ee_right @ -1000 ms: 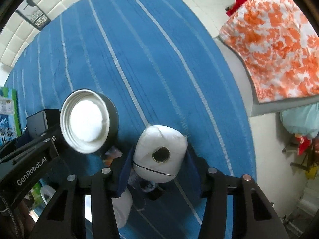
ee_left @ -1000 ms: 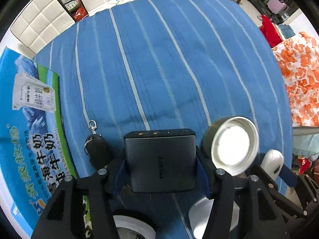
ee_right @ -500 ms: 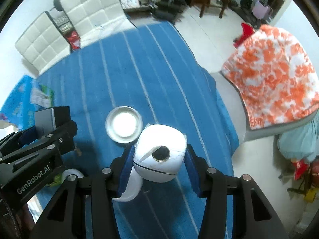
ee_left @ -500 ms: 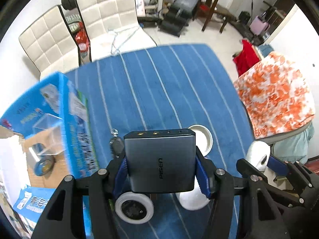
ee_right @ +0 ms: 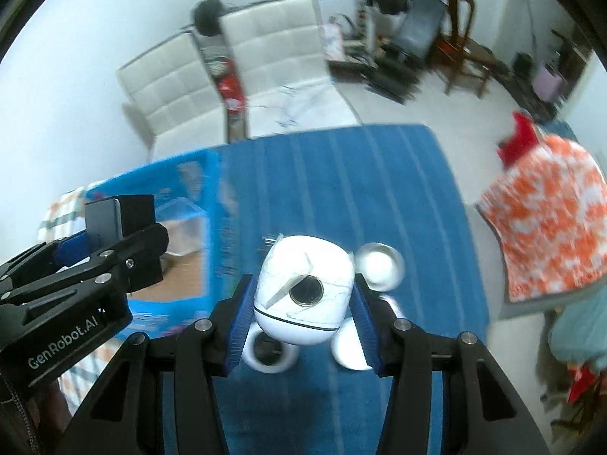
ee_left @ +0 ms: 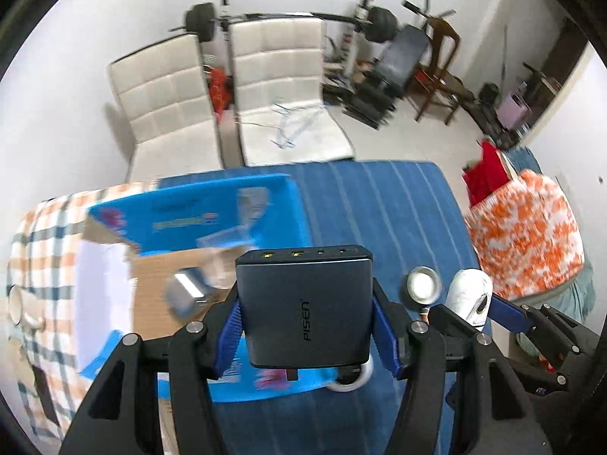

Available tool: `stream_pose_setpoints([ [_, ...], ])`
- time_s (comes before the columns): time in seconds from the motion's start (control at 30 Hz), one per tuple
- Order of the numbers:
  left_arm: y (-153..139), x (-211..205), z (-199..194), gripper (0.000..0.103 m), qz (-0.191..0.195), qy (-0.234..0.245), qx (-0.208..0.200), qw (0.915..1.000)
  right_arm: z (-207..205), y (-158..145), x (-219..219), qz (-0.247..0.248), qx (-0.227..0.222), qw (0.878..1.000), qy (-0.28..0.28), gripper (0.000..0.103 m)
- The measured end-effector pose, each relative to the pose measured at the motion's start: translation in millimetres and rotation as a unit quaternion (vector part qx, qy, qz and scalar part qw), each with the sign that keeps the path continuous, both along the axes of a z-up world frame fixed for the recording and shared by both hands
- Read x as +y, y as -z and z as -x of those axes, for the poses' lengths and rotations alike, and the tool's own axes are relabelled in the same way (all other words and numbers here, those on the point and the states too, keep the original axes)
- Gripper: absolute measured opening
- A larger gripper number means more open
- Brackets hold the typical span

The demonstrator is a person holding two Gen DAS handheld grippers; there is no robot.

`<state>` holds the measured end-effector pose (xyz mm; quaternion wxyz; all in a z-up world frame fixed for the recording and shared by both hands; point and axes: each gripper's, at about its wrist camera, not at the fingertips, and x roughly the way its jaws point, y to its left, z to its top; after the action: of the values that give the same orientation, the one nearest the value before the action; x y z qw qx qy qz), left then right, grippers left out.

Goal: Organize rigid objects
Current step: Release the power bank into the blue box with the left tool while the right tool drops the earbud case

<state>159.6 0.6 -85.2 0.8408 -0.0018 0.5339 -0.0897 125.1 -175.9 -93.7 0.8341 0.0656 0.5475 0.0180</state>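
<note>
The left gripper (ee_left: 305, 326) is clenched on a dark power bank (ee_left: 305, 303), its blue pads pressing the two long side faces, and carries it in the air over the open blue carton (ee_left: 189, 223) at the left edge of the blue striped tabletop (ee_left: 379, 204). The power bank is a stiff slab, probably fairly heavy for its bulk, with smooth faces that could slide, so the flat parallel sides near its middle look like the right place to hold it, well back from the port end. The right gripper (ee_right: 303, 303) is closed around a white rounded device (ee_right: 303, 292) with a dark round lens, also lifted clear of the tabletop; its curved, glossy shell gives the pads little flat contact, so I judge it the likelier of the two to twist or slip, and the lens face should be kept from knocks. A metal lid (ee_right: 379, 265) and two white round pieces lie on the cloth below. Compared with a second ago, both grippers have risen well above the surface and swung left: the lid now looks small and far, and the carton's brown interior has come into view under the power bank.
</note>
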Motion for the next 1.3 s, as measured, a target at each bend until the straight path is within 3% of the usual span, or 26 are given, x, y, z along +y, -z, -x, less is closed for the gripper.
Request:
stream_pose_setpoints([
  [0.27,-2,88,0,0.057,-0.003,-0.068,-0.001,0.9977,-19,1,95,-0.021,0.004,0.999,-0.048,0.052],
  [0.53,41,162,-27,0.055,-0.002,-0.111,0.04,0.9931,-61,58,153,-0.026,0.065,0.996,-0.054,0.051],
  [0.57,51,168,-32,0.052,0.001,-0.114,0.049,0.9923,-65,67,157,-0.025,0.075,0.995,-0.054,0.051],
  [0.6,59,174,-36,0.023,0.0,-0.115,0.054,0.992,-69,77,159,-0.024,0.084,0.995,-0.053,0.051],
  [0.63,69,177,-40,0.01,-0.007,-0.112,0.059,0.9919,-74,91,162,-0.02,0.095,0.994,-0.051,0.051],
  [0.77,116,190,-65,0.011,-0.017,-0.107,0.098,0.9893,-85,134,179,0.0,0.133,0.99,-0.046,0.051],
  [0.97,159,191,-81,0.011,-0.026,-0.085,0.138,0.9864,-94,189,192,0.021,0.182,0.983,-0.031,0.051],
  [1.1,178,189,-83,0.011,-0.023,-0.08,0.16,0.9836,-97,215,197,0.036,0.21,0.977,-0.032,0.051],
  [1.3,179,186,-86,0.012,-0.019,-0.078,0.154,0.9847,-109,238,205,0.039,0.235,0.971,-0.031,0.051],
])
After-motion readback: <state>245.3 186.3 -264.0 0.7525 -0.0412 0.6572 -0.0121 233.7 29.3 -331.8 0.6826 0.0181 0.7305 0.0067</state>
